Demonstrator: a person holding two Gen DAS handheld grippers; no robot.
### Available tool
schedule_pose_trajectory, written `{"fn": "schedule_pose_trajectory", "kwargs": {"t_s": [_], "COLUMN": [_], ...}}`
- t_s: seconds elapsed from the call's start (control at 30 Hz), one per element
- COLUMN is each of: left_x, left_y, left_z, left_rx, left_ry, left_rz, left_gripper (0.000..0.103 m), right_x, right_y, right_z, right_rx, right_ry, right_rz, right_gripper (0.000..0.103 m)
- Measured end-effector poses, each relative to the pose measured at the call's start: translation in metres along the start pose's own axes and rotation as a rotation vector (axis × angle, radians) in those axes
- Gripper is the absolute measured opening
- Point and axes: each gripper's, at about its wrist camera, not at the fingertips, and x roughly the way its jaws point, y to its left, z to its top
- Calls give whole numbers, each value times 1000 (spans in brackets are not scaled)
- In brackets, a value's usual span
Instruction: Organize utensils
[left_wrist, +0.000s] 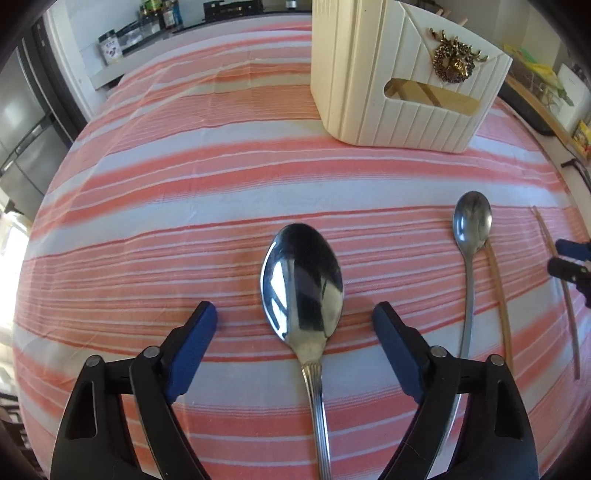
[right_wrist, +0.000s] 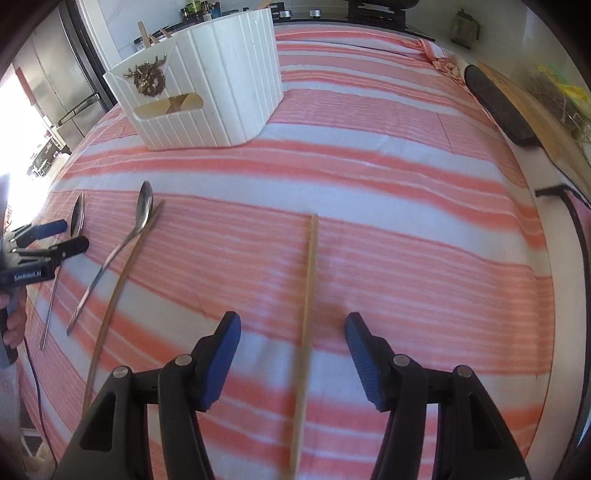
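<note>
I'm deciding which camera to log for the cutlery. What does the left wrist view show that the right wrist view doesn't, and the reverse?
Only the left wrist view shows the large spoon's bowl face-on, between the left gripper's open jaws. Only the right wrist view shows the chopstick between the right gripper's open jaws, untouched. Both show the white utensil holder, small spoon, second chopstick and striped cloth.

Two spoons (left_wrist: 301, 280) and chopsticks (right_wrist: 308, 295) lie side by side before the holder (left_wrist: 399, 81).
</note>
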Motion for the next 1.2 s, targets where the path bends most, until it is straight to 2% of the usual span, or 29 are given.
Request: {"fn": "schedule_pose_trajectory", "kwargs": {"t_s": [0.03,0.07,0.1,0.17,0.23,0.47,0.63,0.87,1.2], "left_x": [-2,-4,-6,-7,-16,-95,-150,-175,-197], "left_y": [0,0,0,1,5,11,16,24,31], "left_z": [-1,-1,1,2,0,-17,-41,-44,-21], "left_rx": [6,14,18,20,22,16,-3,-24,-26], "left_ry": [-12,-24,-28,-25,-52,-239,-345,-403,-451], "left_rz": [-7,-9,-13,-33,-50,-129,-188,-212,-209], "left_gripper": [68,49,42,42,42,42,42,42,42], "right_x": [5,8,9,7,-7,-115,-175,-206,-229], "right_y": [1,2,1,-4,-6,6,17,25,29], "right_z": [8,15,21,27,26,-8,-39,-49,-14], "right_rx": [1,7,21,67,87,82,62,49,41], "right_ry": [-9,-19,-17,-19,-60,-300,-418,-516,-621], "right_rz": [-25,-64,-81,-43,-23,109,119,106,96], "right_gripper": [45,17,5,6,6,6,6,6,6]}}
